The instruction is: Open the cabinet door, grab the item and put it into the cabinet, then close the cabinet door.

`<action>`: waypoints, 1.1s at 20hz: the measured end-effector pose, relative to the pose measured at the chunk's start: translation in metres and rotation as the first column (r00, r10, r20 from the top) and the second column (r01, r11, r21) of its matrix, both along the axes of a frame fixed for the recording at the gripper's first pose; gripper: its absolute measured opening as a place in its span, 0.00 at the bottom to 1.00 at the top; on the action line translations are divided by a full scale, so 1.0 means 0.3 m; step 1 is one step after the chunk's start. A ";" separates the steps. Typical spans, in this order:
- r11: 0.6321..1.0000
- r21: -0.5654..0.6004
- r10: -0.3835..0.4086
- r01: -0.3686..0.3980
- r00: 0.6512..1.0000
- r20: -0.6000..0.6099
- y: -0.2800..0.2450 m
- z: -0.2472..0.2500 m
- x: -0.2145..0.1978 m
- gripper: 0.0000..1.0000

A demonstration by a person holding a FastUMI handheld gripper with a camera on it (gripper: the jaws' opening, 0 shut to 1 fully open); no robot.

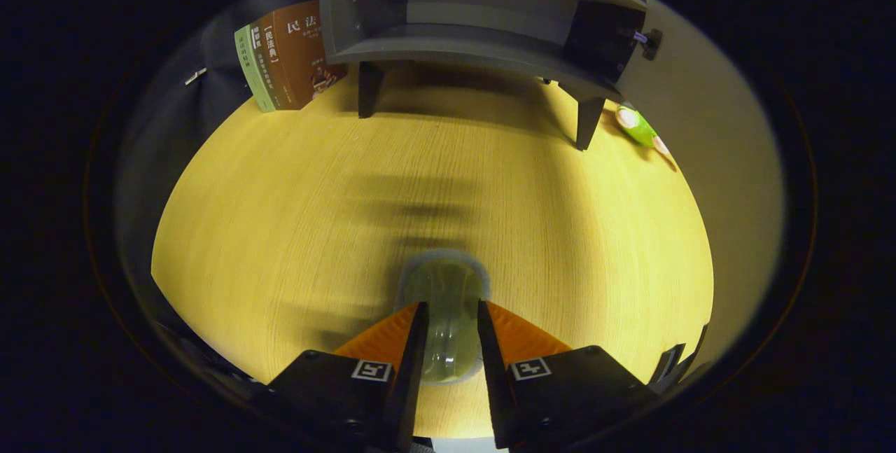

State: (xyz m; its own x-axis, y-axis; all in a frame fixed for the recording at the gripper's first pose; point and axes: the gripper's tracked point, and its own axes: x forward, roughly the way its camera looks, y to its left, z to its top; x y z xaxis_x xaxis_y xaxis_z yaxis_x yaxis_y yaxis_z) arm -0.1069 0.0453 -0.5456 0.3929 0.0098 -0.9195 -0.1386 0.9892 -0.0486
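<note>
1. Gripper (449, 313) low over the near part of the table (294, 229), fingers (411, 362) drawn in narrow, one on each side of a pale greenish, translucent item (448, 299).
2. Item clamped between the two fingers, its rounded far end poking out just beyond the fingertips; blurred, so possibly a small soft bottle or a cup, hard to tell which.
3. Held above or just on the wooden tabletop; contact with the surface not clear because of the blur.
4. Soft dark shadows across the wood just ahead of the item.
5. Cabinet (476, 26) at the far side of the table, grey, raised on short dark legs (369, 89), well apart from the gripper.
6. Cabinet front open, showing a dark interior with a shelf-like floor.
7. Door (700, 110) swung out to the right, pale, with a small dark knob (652, 38) near its top.
8. Books (290, 61) standing upright far left, just beside the cabinet's left side: a brown spine next to a green one.
9. Small green and white object (637, 127) lying on the table far right, near the cabinet's right leg and the open door.
</note>
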 end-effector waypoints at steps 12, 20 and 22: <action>0.999 -0.049 -0.023 0.021 0.999 -0.041 -0.037 0.007 0.011 0.11; 0.995 0.004 -0.103 0.103 0.981 0.163 -0.049 0.379 0.114 0.11; 0.994 0.013 -0.112 0.112 0.969 0.219 -0.059 0.478 0.140 0.11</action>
